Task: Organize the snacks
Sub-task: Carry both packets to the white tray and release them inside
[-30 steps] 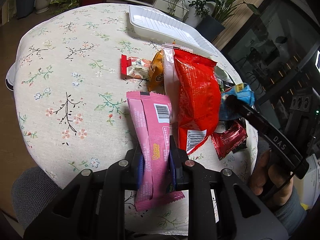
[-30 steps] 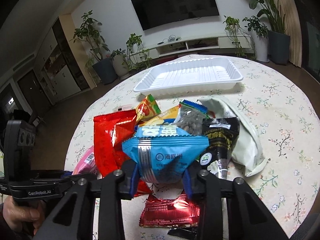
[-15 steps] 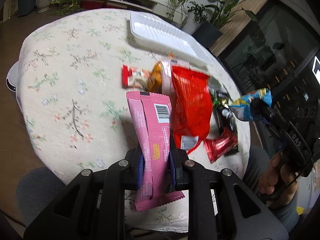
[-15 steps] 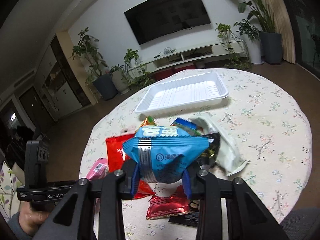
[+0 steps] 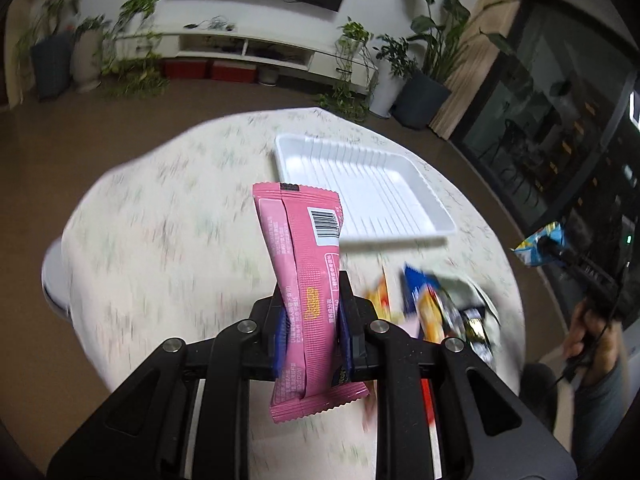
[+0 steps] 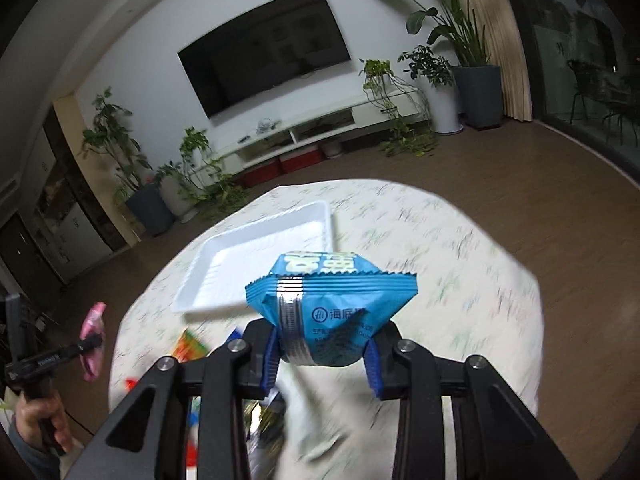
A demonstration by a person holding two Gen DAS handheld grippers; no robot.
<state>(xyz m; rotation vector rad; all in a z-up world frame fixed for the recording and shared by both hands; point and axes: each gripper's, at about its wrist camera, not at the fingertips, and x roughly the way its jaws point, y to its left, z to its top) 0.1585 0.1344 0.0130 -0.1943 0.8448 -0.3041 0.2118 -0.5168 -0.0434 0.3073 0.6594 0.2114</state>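
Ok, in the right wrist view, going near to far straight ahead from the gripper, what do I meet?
Right gripper shut on the blue snack packet → white tray on the floral table → brown floor → TV console → wall TV.

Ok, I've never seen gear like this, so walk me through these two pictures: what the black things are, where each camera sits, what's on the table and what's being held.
No robot here: a person holds a hand-held two-finger gripper in each hand, with a fisheye camera on each looking along its fingers.

The left camera's picture shows the left gripper shut on a pink snack packet. The right camera's picture shows the right gripper shut on a blue snack packet.

Both are lifted above a round table with a floral cloth. On it sit an empty white tray and a blurred pile of other snack packets. Each view also catches the other gripper at its edge.
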